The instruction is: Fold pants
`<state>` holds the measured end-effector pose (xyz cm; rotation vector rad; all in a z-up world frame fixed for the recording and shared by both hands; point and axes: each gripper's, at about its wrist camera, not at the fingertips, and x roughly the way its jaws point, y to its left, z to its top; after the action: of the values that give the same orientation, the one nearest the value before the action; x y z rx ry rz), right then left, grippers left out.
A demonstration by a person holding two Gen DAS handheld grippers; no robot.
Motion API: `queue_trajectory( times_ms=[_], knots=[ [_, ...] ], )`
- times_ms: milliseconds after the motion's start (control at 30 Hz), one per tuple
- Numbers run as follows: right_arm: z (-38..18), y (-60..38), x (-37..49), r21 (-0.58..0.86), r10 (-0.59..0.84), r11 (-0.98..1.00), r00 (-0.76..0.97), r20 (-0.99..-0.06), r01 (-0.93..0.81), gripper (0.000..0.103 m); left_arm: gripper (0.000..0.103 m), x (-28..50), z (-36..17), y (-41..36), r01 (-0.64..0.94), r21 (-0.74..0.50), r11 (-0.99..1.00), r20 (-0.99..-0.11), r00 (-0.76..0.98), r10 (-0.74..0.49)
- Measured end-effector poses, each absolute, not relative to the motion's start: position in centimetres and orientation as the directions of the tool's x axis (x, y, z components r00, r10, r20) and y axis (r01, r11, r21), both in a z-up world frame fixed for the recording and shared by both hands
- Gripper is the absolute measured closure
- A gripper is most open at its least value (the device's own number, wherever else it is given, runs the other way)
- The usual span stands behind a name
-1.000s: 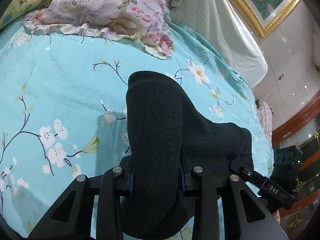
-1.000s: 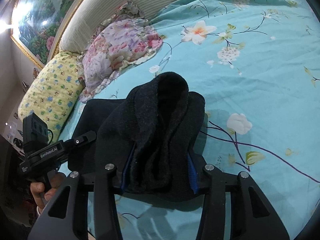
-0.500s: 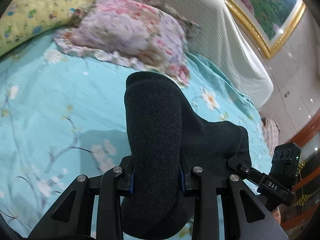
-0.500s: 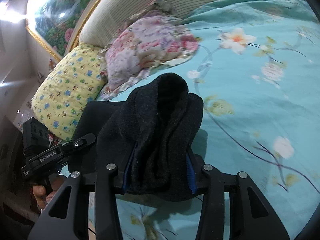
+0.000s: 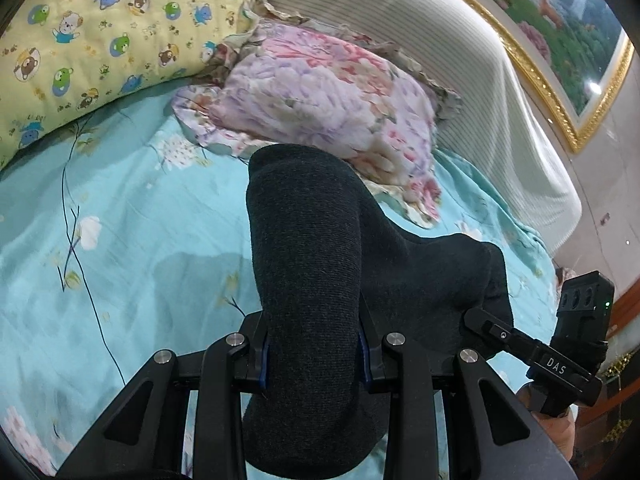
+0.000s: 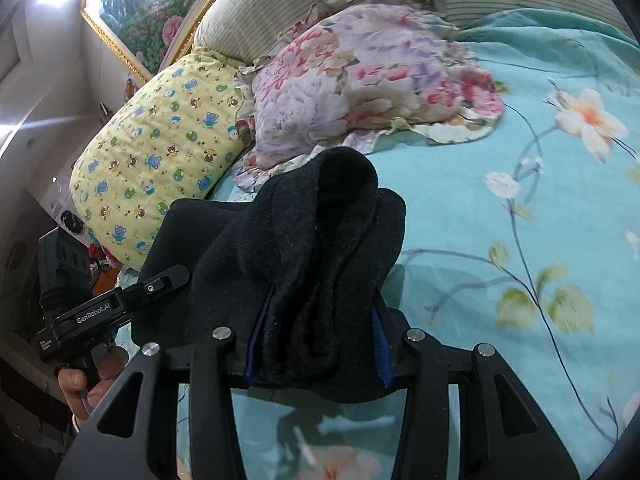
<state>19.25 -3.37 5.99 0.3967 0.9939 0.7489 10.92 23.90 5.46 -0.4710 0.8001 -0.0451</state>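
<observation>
Left wrist view showed the turquoise floral bedsheet (image 5: 132, 248) filling most of the frame, with a striped cream headboard (image 5: 460, 80) behind it and a gold-framed landscape painting (image 5: 560, 32) on the wall above. Against the headboard lay a yellow pillow printed with cartoon bears (image 5: 92, 40) and, just beside it, a pink and lilac floral pillow (image 5: 320, 96) with a frilled edge. The black pants (image 5: 312, 280) hung bunched above the sheet, clear of both pillows, their thick knit fabric stretched between the two tools. The left gripper (image 5: 313, 354) was pinching a rolled fold of the pants, its blue pads pressed into the cloth on either side. At the right edge of that view the other hand-held tool showed, its arm reaching into the same dark fabric. In the right wrist view the right gripper (image 6: 318, 346) was likewise clamped on a thicker wad of the pants (image 6: 320, 248), folds piled up between its blue pads. At the lower left of that view a person's hand (image 6: 78, 386) gripped the handle of the left tool.
</observation>
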Motion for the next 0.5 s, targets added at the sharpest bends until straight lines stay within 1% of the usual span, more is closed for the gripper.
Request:
queue_trajectory(
  times_ms=[400, 467, 500],
  knots=[
    [4.3, -0.7, 22.4, 0.594, 0.713, 0.698, 0.309, -0.63, -0.399, 0.057, 0.071, 13.3, 3.3, 25.0, -0.173, -0.388, 0.905, -0.712, 0.679, -0.176],
    [3.7, -0.6, 22.5, 0.594, 0.709, 0.701, 0.305, -0.636, -0.394, 0.057, 0.069, 13.4, 2.8, 25.2, -0.178, -0.391, 0.903, -0.716, 0.676, -0.176],
    [3.5, -0.6, 22.6, 0.595, 0.709, 0.702, 0.305, -0.636, -0.393, 0.057, 0.067, 13.5, 2.6, 25.2, -0.182, -0.394, 0.901, -0.717, 0.674, -0.177]
  ],
)
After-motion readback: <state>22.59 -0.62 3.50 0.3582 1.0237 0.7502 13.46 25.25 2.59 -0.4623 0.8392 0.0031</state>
